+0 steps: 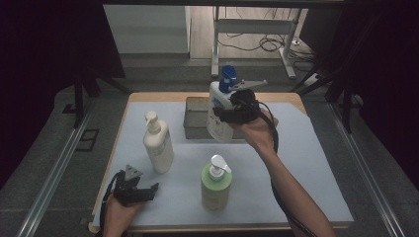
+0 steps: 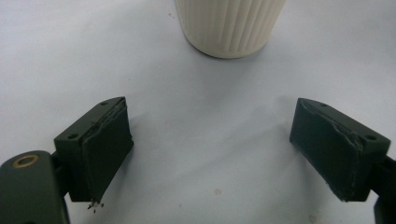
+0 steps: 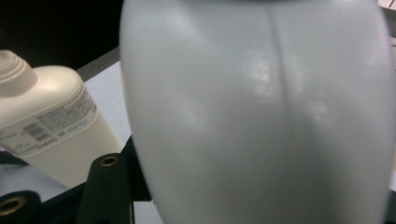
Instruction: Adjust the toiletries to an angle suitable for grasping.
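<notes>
I noted the wooden table (image 1: 296,101) with its pale blue-grey cover sheet as the work surface. At its far middle stood a grey rectangular metal bin (image 1: 193,117).

The white plastic pump bottle with the blue cap (image 1: 218,111) was off the table, held in the air just in front of and partly over the right end of that bin. My right gripper (image 1: 228,112) was clamped across its body at a middle opening, jaws on either side; in the right gripper view the bottle's pale wall (image 3: 261,116) sat directly ahead of the camera.

The cream ribbed pump bottle (image 1: 158,143) stood upright left of centre, and the green pump bottle with the white pump head (image 1: 216,182) stood upright near the front edge.

My left gripper (image 1: 141,190) rested low at the front left corner, jaws spread wide with nothing between them, pointed at the base of the cream bottle (image 2: 229,25), well short of it.

I judged the step in hand to be the carry of the blue-capped bottle toward the bin. The next move would call for centring it over the opening, lowering it, then releasing the grip.
</notes>
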Demonstrator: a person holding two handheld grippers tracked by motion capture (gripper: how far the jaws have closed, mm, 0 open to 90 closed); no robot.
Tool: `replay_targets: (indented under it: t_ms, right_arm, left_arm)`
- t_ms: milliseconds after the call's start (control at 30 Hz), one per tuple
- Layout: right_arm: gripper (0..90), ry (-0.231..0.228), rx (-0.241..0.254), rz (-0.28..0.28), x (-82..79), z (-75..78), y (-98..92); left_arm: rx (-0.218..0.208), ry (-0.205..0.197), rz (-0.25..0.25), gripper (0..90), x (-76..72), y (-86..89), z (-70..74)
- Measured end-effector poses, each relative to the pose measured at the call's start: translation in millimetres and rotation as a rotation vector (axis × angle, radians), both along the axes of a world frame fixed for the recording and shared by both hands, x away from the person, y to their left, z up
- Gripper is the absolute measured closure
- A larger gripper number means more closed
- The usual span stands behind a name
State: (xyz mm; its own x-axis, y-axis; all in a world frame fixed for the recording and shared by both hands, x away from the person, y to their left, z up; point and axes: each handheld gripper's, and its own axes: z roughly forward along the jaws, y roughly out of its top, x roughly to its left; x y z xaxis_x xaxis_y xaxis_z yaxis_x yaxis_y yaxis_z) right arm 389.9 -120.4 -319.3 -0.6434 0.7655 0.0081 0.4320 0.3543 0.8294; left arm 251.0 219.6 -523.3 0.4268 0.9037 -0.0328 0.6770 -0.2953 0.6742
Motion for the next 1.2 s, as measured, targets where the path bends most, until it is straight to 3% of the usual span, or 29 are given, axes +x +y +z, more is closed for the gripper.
replay_targets:
  t_ms: [1200]
  right_arm:
    - [41.8,-0.005,0.009,-0.067,59.9,-12.8,54.4]
  left_arm:
    - [-0.001,0.002,0.0,12.1,0.2,0.1,0.2]
